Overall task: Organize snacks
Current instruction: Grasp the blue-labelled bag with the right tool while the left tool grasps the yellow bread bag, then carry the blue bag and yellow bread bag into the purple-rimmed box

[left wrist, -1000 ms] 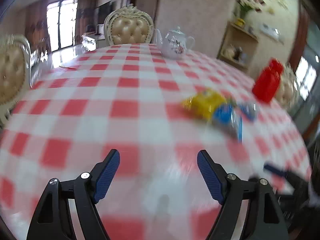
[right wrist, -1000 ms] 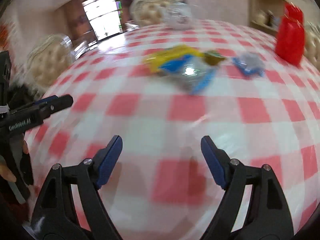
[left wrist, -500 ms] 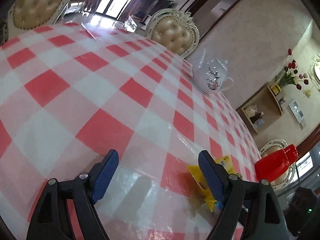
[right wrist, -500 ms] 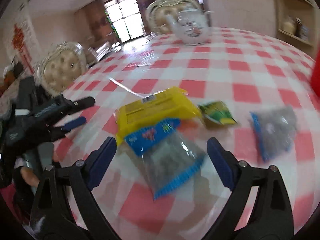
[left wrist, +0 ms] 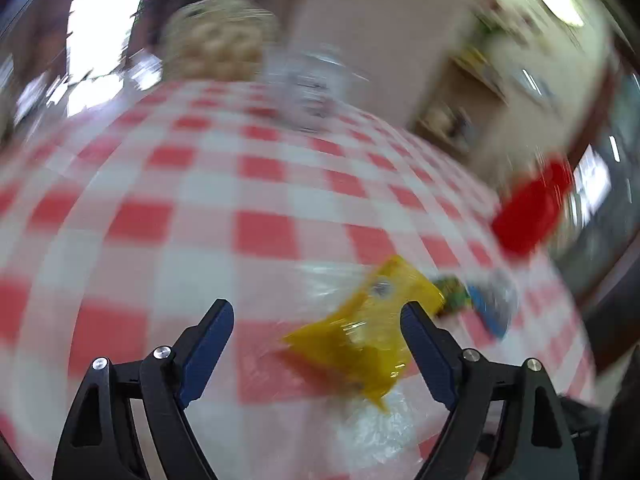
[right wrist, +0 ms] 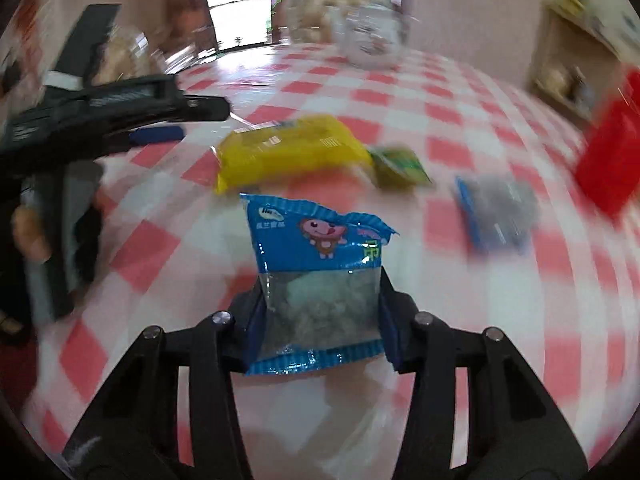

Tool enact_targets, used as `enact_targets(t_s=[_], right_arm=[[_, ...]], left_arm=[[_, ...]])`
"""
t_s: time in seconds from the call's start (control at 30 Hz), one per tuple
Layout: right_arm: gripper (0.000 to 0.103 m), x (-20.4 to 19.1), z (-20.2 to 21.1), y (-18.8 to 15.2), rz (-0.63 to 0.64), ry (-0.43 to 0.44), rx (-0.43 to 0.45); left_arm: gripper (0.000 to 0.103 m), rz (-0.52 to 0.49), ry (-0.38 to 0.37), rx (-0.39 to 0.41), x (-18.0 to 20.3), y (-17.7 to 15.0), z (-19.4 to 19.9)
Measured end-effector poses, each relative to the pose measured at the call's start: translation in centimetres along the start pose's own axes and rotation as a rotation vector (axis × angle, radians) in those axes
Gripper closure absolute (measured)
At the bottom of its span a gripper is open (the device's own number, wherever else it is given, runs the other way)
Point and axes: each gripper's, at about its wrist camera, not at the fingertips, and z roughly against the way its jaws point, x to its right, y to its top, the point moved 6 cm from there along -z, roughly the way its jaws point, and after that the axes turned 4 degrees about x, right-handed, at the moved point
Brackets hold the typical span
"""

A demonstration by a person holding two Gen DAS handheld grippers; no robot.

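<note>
The blue snack bag [right wrist: 316, 276], clear below a blue top printed with a cartoon animal, sits clamped between the pads of the right tool [right wrist: 318, 312], whose jaws have just been closing onto it; the pads press its two side edges. It is held above the red-and-white checked worktop [right wrist: 400, 120]. Just beyond it lies a yellow snack pack [right wrist: 288, 148], and touching that pack's right end is a small green packet [right wrist: 402, 166]. Further right, apart from these, lies a second blue-edged clear bag [right wrist: 496, 212], blurred. A red container [right wrist: 612, 160] stands at the right rim of the worktop, and a white teapot [right wrist: 370, 40] stands at the far side in front of a tufted chair [right wrist: 320, 4].

The left tool [left wrist: 318, 320] stands wide, its jaws having just been opening a little, with nothing pressed between the pads. The yellow snack pack [left wrist: 360, 336] lies on the worktop [left wrist: 180, 184] in the right part of the gap, close to the right pad; blur hides whether they touch. In the right wrist view this tool [right wrist: 172, 120] reaches in from the left, held by a hand [right wrist: 28, 232], its tips near the left end of the yellow pack.
</note>
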Motion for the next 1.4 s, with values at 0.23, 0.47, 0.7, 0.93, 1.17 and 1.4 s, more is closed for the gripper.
enact_targets(t_s=[0.23, 0.47, 0.7, 0.93, 1.17, 1.4], right_arm=[[0.052, 0.7, 4.2, -4.3, -0.201, -0.009, 0.028], [0.052, 0.1, 5.0, -3.9, -0.233, -0.023, 0.063], [0.052, 2.2, 5.4, -4.5, -0.286, -0.092, 0.072], [0.052, 3.5, 5.8, -4.3, -0.327, -0.116, 0.092], [0.052, 4.1, 6.0, -4.6, -0.352, -0.131, 0.100], [0.052, 4.8, 6.6, -5.1, -0.400, -0.134, 0.115]], left_arm=[[0.017, -0.342, -0.007, -0.128, 5.5, -0.3, -4.4], [0.055, -0.346, -0.029, -0.126, 5.7, -1.7, -4.2], [0.055, -0.376, 0.017, -0.060, 8.3, -2.5, -2.0], [0.055, -0.295, 0.039, -0.040, 9.7, -5.5, 0.7], [0.055, -0.249, 0.070, -0.025, 10.4, -9.0, 4.4], [0.055, -0.200, 0.092, -0.014, 10.3, -11.7, 7.7]])
